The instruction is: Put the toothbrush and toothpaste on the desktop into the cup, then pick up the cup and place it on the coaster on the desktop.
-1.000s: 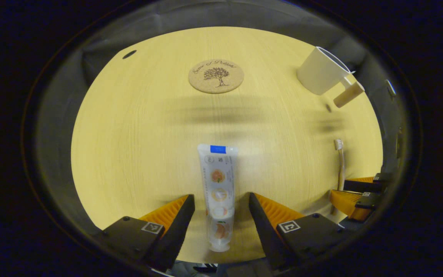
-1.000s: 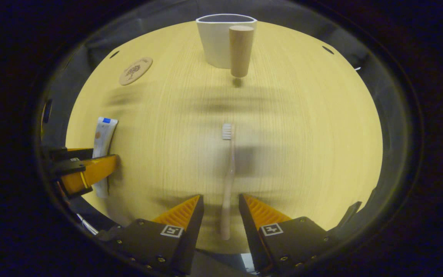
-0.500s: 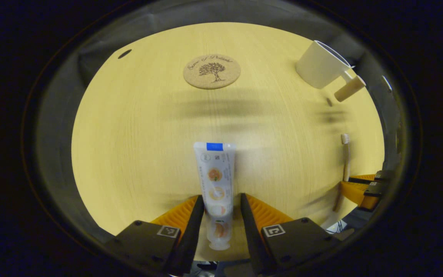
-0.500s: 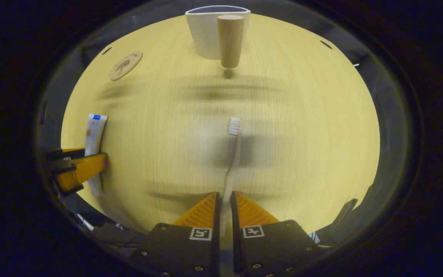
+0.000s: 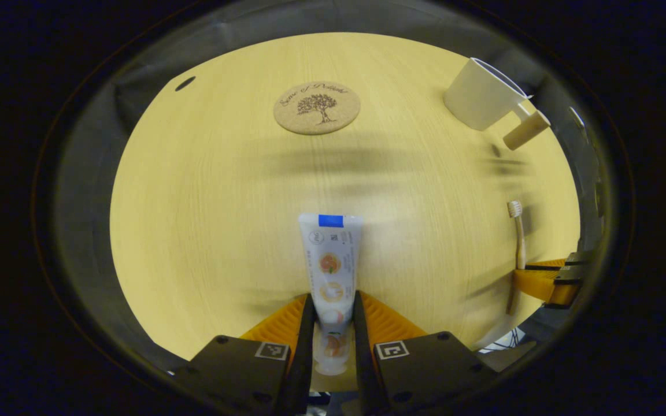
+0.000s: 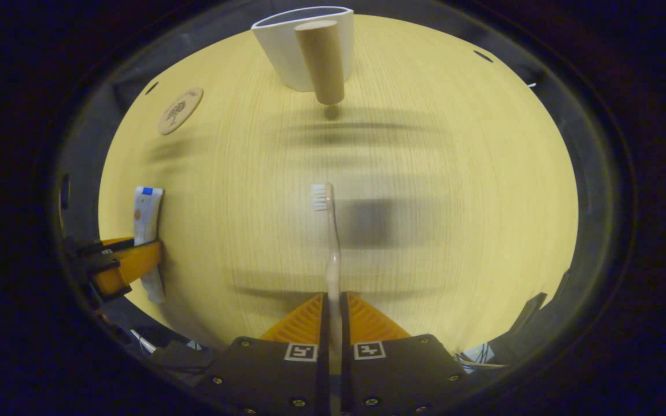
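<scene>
Both items grasped: left gripper [image 5: 333, 323] clamps the toothpaste tube [image 5: 331, 271], right gripper [image 6: 333, 323] clamps the toothbrush [image 6: 330, 248]. The far cup [image 6: 298, 49] is empty; the coaster [image 5: 317, 107] is bare.

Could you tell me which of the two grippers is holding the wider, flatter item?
The left gripper: it is shut on the flat toothpaste tube, whereas the right gripper pinches the thin toothbrush.

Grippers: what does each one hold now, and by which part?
Left gripper holds the toothpaste near its cap end. Right gripper holds the toothbrush by its handle.
</scene>
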The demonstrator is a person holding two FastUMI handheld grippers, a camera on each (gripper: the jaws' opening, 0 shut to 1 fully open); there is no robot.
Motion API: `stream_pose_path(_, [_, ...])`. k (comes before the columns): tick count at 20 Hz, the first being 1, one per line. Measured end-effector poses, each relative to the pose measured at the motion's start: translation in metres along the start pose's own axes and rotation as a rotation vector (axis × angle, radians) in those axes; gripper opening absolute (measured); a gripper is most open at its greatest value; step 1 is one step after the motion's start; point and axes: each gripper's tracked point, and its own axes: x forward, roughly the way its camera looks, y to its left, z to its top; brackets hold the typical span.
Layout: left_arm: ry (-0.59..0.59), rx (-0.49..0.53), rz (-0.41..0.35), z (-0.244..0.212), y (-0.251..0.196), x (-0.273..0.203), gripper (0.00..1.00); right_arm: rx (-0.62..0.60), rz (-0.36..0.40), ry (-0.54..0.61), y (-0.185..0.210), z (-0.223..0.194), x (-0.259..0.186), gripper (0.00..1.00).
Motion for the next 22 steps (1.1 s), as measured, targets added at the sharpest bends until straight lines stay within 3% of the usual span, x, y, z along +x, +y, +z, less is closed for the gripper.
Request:
stream_pose_path(1, [-0.009,-0.009,-0.001,0.002,0.0,0.002,0.39,0.002,0.003,0.003,0.0,0.002,0.0,0.05])
stream_pose_path(3, [-0.02,-0.013,0.0,0.003,0.002,0.0,0.28,0.005,0.01,-0.002,0.001,0.003,0.0,0.06])
stream_pose_path(7, [-0.035,-0.007,-0.005,0.004,0.003,-0.002,0.23,0.013,0.029,-0.008,0.006,0.002,-0.003,0.06])
stream_pose_path(13, [-0.085,-0.038,-0.015,0.005,0.002,-0.01,0.23,0.009,0.061,-0.075,0.01,0.006,-0.018,0.05])
stream_pose_path(22, [-0.339,-0.03,-0.053,0.053,-0.016,-0.052,0.23,-0.013,0.11,-0.43,0.017,0.038,-0.066,0.05])
